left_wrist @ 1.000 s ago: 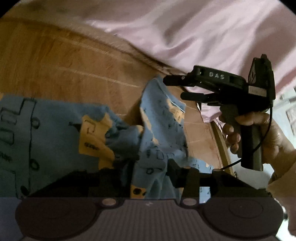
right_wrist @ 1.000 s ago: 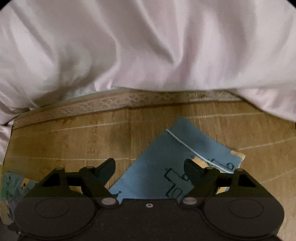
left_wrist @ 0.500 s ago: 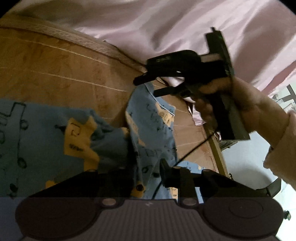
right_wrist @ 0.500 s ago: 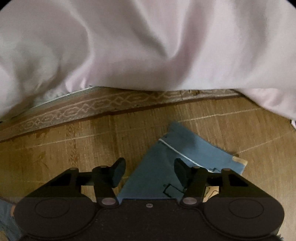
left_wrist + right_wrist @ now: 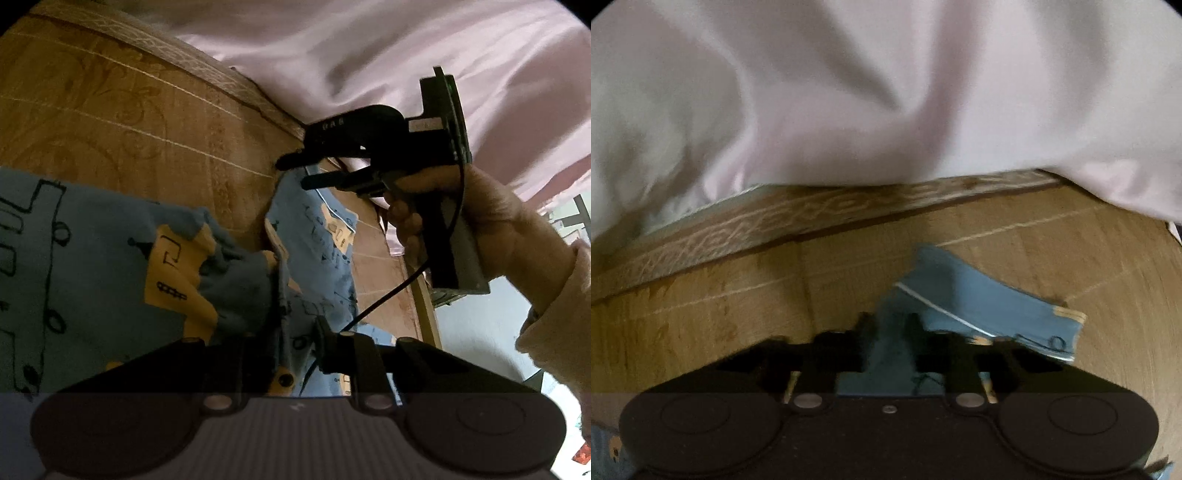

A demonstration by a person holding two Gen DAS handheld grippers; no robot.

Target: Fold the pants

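Observation:
The blue pants with yellow patches and black line drawings lie on a brown patterned mat. My left gripper is shut on a bunched fold of the pants near the waist. In the left wrist view my right gripper hovers at the far leg end, its fingers close together. In the right wrist view my right gripper is shut on the blue leg hem, which lifts and curls off the mat.
A pale pink sheet is heaped along the far edge of the mat, past a patterned border strip. The pink sheet and the bed's right edge with floor beyond show in the left wrist view.
My right gripper has moved forward and down onto the leg hem and closed on it. The hem now lifts off the mat. My left gripper keeps its hold.

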